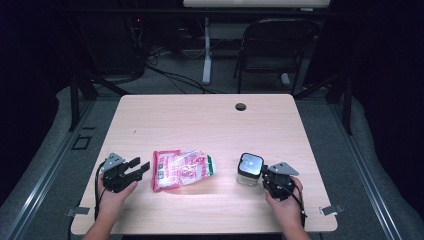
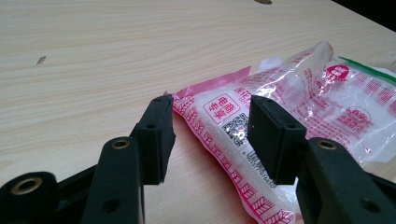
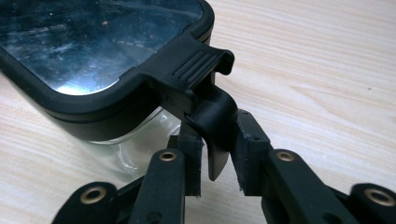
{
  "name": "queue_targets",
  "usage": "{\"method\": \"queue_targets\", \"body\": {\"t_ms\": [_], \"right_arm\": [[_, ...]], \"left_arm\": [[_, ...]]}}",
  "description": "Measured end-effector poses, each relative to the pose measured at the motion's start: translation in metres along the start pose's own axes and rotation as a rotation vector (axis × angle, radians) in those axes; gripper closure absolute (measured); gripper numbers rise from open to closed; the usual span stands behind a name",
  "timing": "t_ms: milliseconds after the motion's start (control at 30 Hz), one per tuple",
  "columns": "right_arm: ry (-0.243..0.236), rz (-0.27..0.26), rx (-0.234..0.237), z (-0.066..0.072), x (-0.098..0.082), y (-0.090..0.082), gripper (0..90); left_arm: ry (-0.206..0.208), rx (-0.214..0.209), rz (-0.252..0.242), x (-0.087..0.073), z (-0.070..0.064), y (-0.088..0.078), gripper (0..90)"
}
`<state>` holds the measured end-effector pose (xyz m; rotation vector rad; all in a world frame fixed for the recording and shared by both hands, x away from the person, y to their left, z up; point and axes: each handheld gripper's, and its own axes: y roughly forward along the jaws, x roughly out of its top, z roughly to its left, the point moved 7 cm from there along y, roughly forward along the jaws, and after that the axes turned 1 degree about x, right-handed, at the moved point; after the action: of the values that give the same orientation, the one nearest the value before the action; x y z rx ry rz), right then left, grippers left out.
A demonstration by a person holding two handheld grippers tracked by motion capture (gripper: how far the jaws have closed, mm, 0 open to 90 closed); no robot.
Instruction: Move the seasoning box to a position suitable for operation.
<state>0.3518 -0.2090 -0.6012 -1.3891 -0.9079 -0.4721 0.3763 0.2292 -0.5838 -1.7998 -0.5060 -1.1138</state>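
Note:
A pink and clear plastic bag [image 1: 182, 169] of white contents lies flat at the table's front middle. My left gripper [image 1: 141, 167] rests just left of it, open. In the left gripper view the bag's printed corner [image 2: 303, 107] lies just past and partly behind the gripper [image 2: 210, 135], and the pads do not touch it. A clear square container [image 1: 250, 167] with a black-rimmed lid stands to the right. My right gripper [image 1: 263, 172] meets its right side. In the right gripper view the jaws [image 3: 217, 158] are closed on the lid's black latch [image 3: 205, 93], below the lid [image 3: 102, 46].
The wooden table [image 1: 200, 120] has a round cable hole [image 1: 240, 106] near its far edge. A folding chair [image 1: 275, 45] and a desk leg stand beyond it on the dark floor. Metal clips sit at the table's front corners.

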Motion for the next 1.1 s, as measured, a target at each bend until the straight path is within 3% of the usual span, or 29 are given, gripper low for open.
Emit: {"method": "queue_targets", "body": {"t_ms": [500, 900, 1100], "right_arm": [[-0.008, -0.016, -0.025, -0.003, 0.004, 0.011, 78.1], [0.012, -0.023, -0.026, -0.005, 0.007, 0.014, 79.1], [0.040, -0.039, -0.027, -0.007, 0.009, 0.017, 79.5]], "left_arm": [[0.001, 0.007, -0.004, -0.001, 0.000, -0.001, 50.5], [0.003, 0.008, -0.005, -0.001, 0.001, -0.001, 50.5], [0.024, 0.014, 0.011, -0.002, 0.000, -0.001, 51.2]]}}
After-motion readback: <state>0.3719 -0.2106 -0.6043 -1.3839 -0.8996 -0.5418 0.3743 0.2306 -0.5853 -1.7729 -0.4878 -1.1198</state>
